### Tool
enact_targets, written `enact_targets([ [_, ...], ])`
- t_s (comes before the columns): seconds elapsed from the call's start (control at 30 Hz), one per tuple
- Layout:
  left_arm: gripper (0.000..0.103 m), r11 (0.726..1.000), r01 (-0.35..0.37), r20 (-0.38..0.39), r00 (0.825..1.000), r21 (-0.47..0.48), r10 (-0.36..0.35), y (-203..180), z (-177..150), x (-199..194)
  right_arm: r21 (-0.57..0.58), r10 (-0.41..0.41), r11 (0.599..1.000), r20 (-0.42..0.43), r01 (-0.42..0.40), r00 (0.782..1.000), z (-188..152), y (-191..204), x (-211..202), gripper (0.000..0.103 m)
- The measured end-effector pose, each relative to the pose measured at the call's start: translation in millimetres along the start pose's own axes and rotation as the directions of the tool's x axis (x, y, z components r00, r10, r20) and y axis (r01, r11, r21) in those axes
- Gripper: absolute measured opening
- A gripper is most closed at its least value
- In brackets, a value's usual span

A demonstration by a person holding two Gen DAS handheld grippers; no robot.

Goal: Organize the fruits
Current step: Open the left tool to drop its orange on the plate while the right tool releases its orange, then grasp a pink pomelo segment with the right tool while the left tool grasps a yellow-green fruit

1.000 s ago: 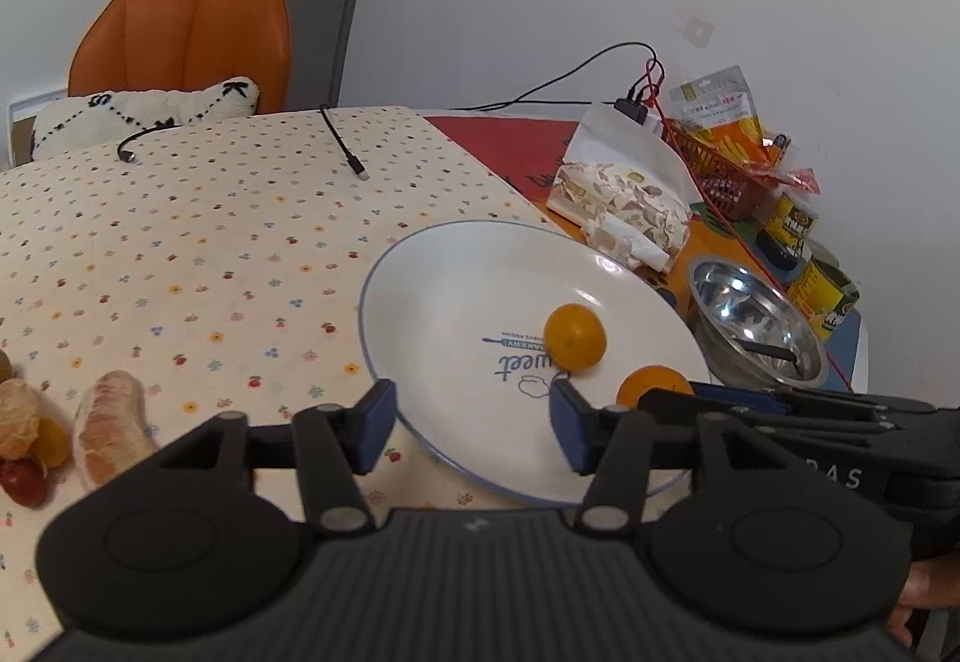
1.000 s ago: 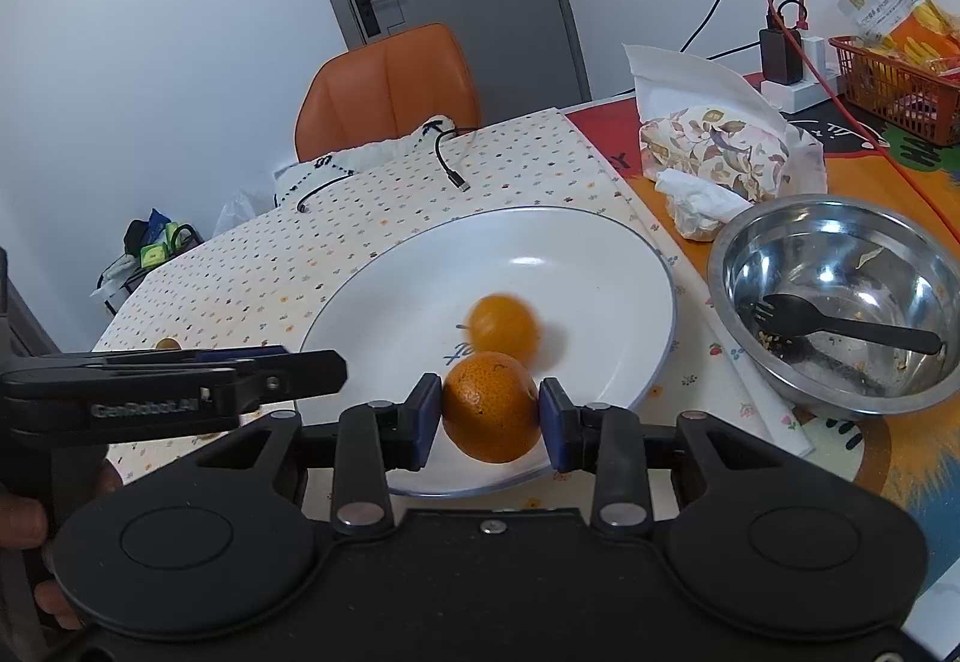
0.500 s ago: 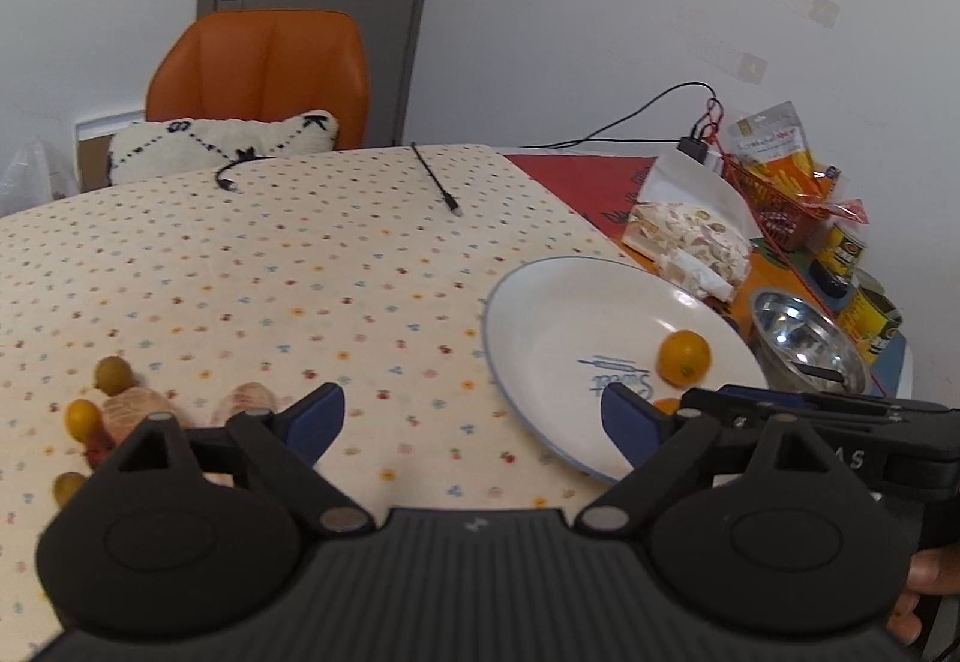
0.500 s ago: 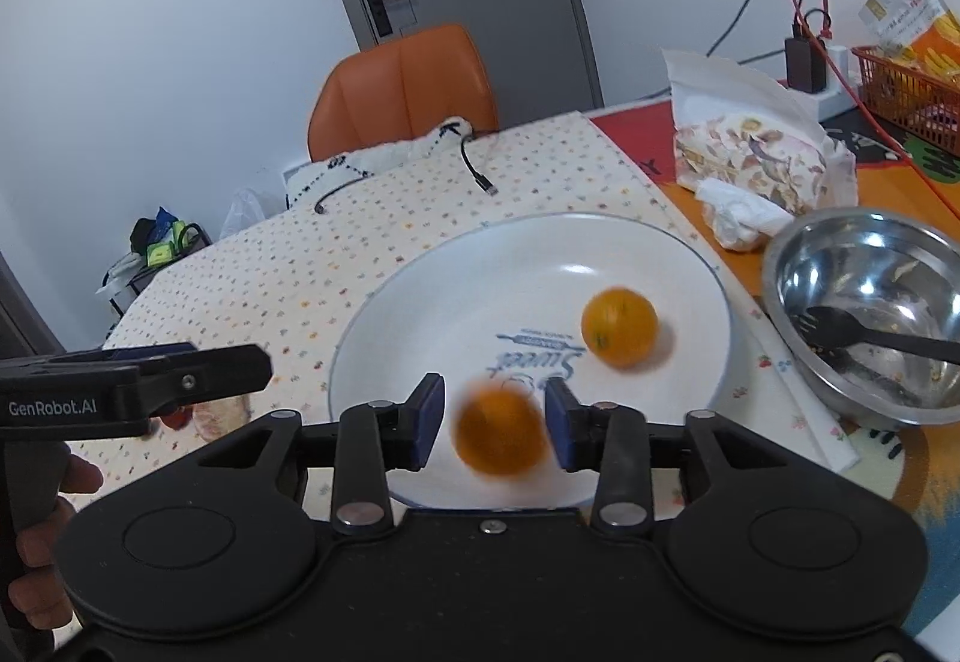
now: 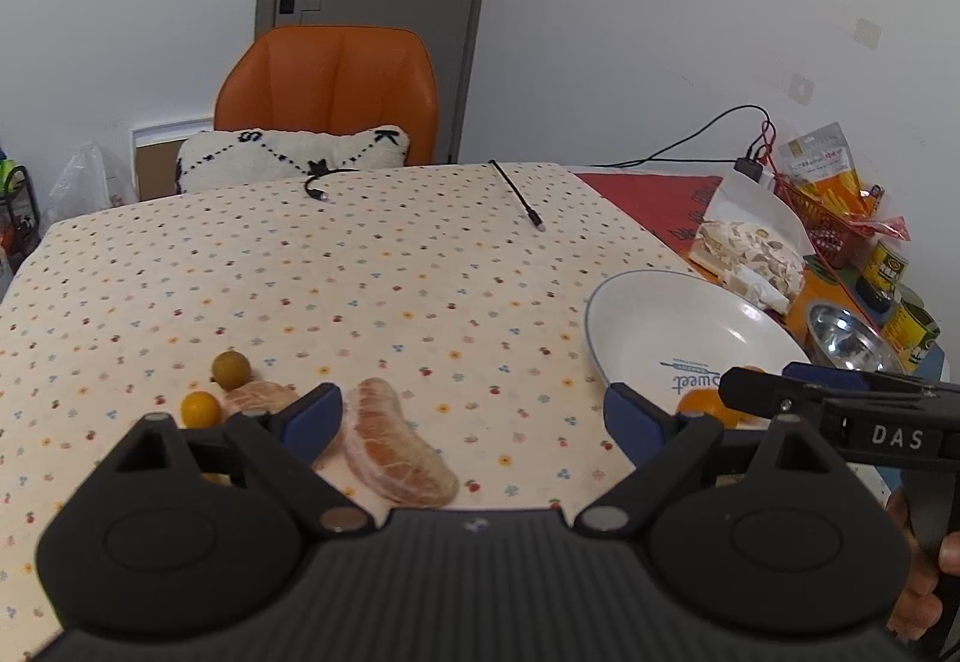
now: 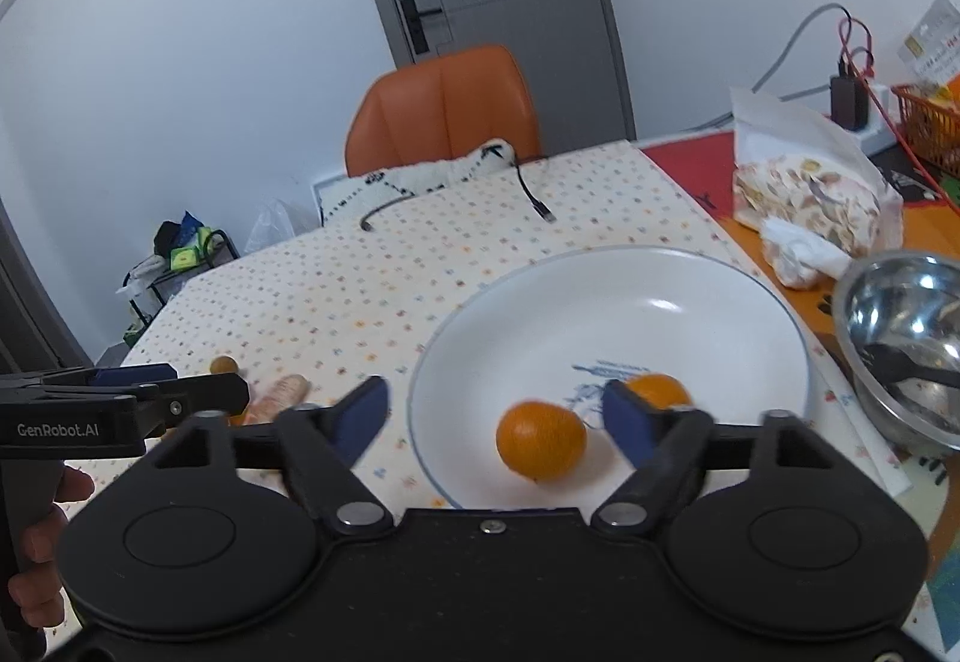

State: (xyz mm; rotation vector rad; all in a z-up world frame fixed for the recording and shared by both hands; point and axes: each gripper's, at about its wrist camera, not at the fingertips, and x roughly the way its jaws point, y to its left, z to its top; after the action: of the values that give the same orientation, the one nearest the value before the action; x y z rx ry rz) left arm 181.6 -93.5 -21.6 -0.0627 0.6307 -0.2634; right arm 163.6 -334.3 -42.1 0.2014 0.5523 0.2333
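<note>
Glossy white ceramic plate (image 6: 708,290), shiny steel bowl (image 6: 900,302), matt printed cloth tablecloth (image 5: 360,266), matt black plastic fork (image 6: 912,371)

Both tongs are matte black plastic with blue pads (image 5: 315,418) on the fingertips, silver pivot screws and round discs moulded into ribbed bodies. Left tongs (image 6: 120,398) say "GenRobot.AI" in white; right tongs (image 5: 840,410) show "DAS". Bare fingers grip each handle.

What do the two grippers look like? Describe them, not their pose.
The left gripper and right gripper match: matte black plastic bodies with round discs, silver pivot screws, angular black fingers and blue pads. Side lettering reads "GenRobot.AI" on the left, "DAS" on the right. Bare hands hold them; no sleeves or cables on them show.
</note>
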Motion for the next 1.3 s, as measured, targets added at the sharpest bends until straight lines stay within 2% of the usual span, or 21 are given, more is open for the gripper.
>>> enact_targets([
  [0.1, 0.093, 1.0, -0.008, 0.014, 1.0, -0.009, 0.009, 7, 1, -6, -0.01, -0.009, 1.0, 0.042, 0.01, 0.999, 2, 7, -2, 0.103],
  [0.33, 0.093, 0.999, -0.046, 0.017, 0.999, -0.02, 0.046, 22, 2, -17, -0.036, -0.025, 0.999, 0.061, 0.027, 0.998, 8, 23, 0, 0.103],
  [0.67, 0.093, 0.995, -0.081, 0.01, 0.997, -0.058, 0.082, 47, 2, -28, -0.091, 0.014, 0.996, 0.072, -0.007, 0.997, 11, 49, 3, 0.103],
  [1.0, 0.093, 0.992, -0.094, 0.003, 0.996, -0.087, 0.095, 70, -5, -37, -0.094, 0.098, 0.991, 0.013, -0.096, 0.995, 8, 65, 13, 0.103],
  [1.3, 0.092, 0.989, -0.099, -0.015, 0.995, -0.108, 0.098, 84, -15, -34, -0.105, 0.129, 0.985, -0.049, -0.134, 0.99, 2, 77, 24, 0.103],
])
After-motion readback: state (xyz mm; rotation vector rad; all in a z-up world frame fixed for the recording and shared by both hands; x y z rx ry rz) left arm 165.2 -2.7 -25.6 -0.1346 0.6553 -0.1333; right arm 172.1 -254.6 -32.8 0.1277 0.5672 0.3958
